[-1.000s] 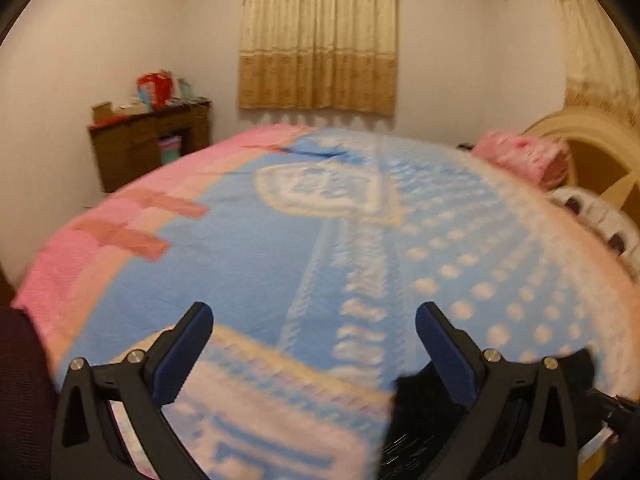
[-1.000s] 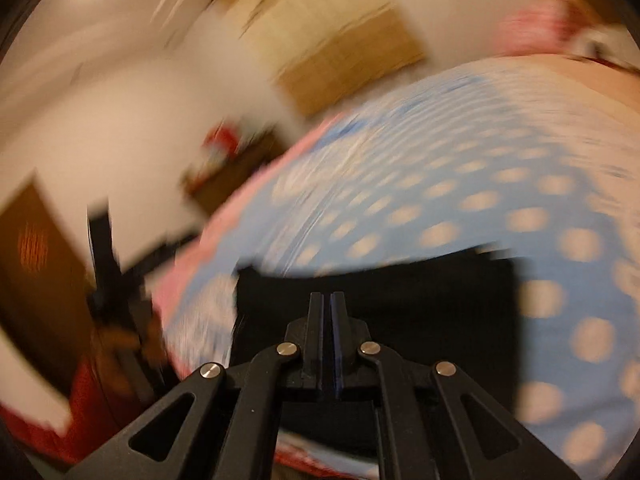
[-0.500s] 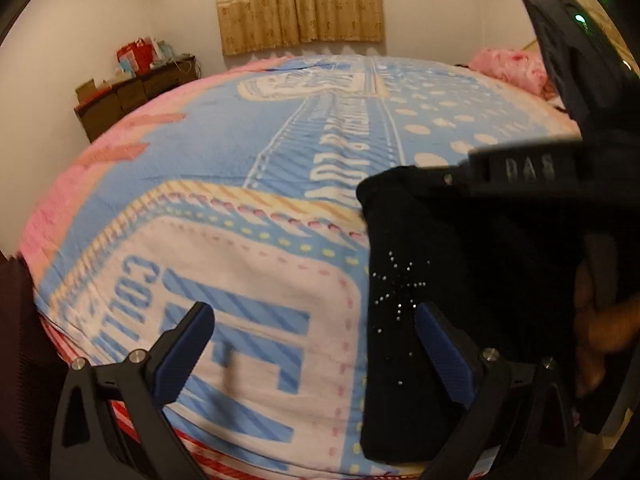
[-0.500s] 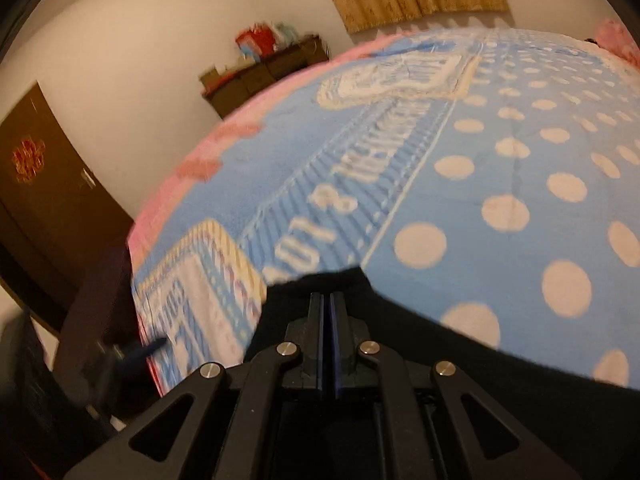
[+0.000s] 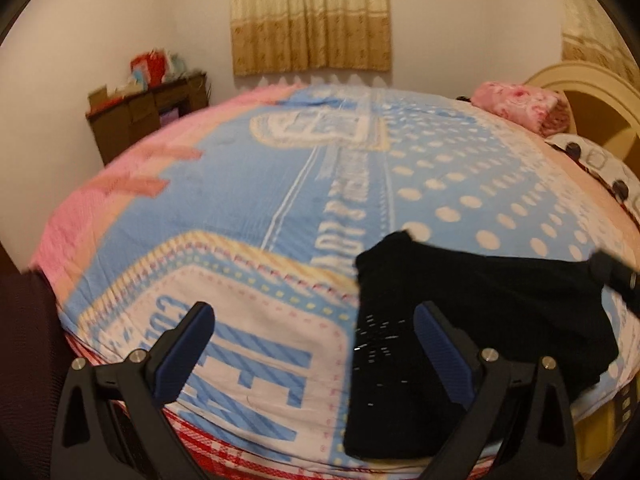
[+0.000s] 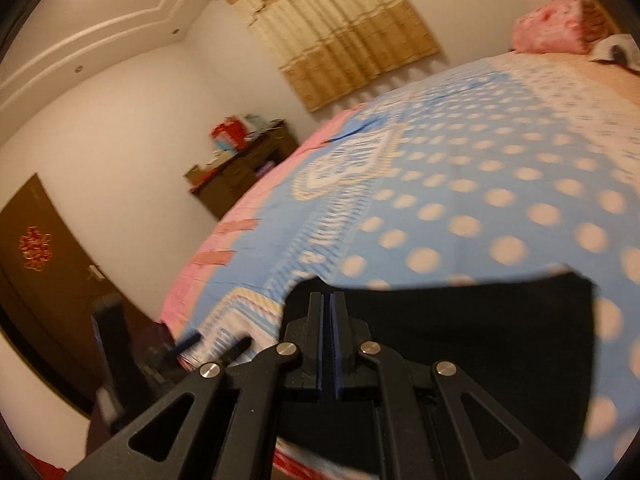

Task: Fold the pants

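One pair of black pants (image 5: pixel 472 304) is lying on the near corner of the bed (image 5: pixel 248 208), over the blue dotted blanket (image 6: pixel 500 184), with part of the cloth running toward the bed's near edge. Two tools are being counted. The left tool (image 5: pixel 316 340) is being held with its fingers spread wide and nothing between them; the pants are lying to its right, and its right finger (image 5: pixel 438 344) is seen in front of the cloth's left edge, though contact cannot be told. The right tool (image 6: pixel 327 320) is being held with its fingers pressed together at the upper left corner of the dark cloth; whether fabric is being pinched between them cannot be told, since that corner is being hidden by the fingers. The right tool is judged the nearer one. In the right wrist view the visible top edge is running left to right across the tool's line. A fold is probably being prepared, with the left tool needing a sideways reach to the right. One pink pillow (image 5: pixel 516 106) is lying at the headboard.
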Motion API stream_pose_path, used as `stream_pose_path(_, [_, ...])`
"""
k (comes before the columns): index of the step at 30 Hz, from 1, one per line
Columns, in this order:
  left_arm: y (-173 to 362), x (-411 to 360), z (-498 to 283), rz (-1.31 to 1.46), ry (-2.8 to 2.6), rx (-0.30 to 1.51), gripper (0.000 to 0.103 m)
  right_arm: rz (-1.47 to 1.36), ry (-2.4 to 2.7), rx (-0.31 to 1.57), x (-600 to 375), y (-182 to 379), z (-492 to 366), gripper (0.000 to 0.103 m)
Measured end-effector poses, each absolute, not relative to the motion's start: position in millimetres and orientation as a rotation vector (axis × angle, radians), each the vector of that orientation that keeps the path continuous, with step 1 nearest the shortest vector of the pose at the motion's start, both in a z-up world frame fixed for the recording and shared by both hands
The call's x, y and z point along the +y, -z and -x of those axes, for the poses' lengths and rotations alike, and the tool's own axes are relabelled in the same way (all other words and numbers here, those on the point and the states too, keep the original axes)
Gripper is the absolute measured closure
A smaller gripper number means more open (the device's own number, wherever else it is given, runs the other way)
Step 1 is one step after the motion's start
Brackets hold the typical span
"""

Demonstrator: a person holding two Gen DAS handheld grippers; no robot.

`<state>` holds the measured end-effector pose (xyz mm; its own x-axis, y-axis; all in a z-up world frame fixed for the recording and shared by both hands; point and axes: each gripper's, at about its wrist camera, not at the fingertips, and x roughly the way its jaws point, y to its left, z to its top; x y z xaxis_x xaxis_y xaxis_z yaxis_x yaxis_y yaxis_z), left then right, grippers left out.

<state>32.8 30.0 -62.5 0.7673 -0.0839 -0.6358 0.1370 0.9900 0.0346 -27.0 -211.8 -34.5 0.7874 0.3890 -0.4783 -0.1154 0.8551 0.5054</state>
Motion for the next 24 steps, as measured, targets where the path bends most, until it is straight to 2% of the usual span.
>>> stream_pose_path(5, [44,24,-20,-0.087,0.132,0.660,0.001,-0.489,-0.164,0.629,-226,40,59,0.097])
stream_pose_path(7, [38,23,-16,-0.086,0.135,0.652,0.001,-0.511,-0.111,0.635,-235,41,59,0.089])
stream_pose_path(8, [36,22,-14,-0.089,0.132,0.648,0.001,-0.522,-0.099,0.649,-237,41,58,0.071])
stream_pose_path(9, [33,21,-12,-0.091,0.129,0.645,0.001,-0.535,-0.096,0.649,-239,41,60,0.049])
stream_pose_path(11, [28,20,-9,-0.086,0.131,0.638,0.001,-0.568,-0.072,0.619,-241,38,68,0.036])
stream_pose_path(19, [-1,17,11,-0.093,0.159,0.555,0.001,-0.478,-0.040,0.609,-224,11,78,0.036])
stream_pose_path(24, [-22,16,24,-0.113,0.149,0.470,0.000,-0.337,-0.017,0.503,-202,-23,95,0.036])
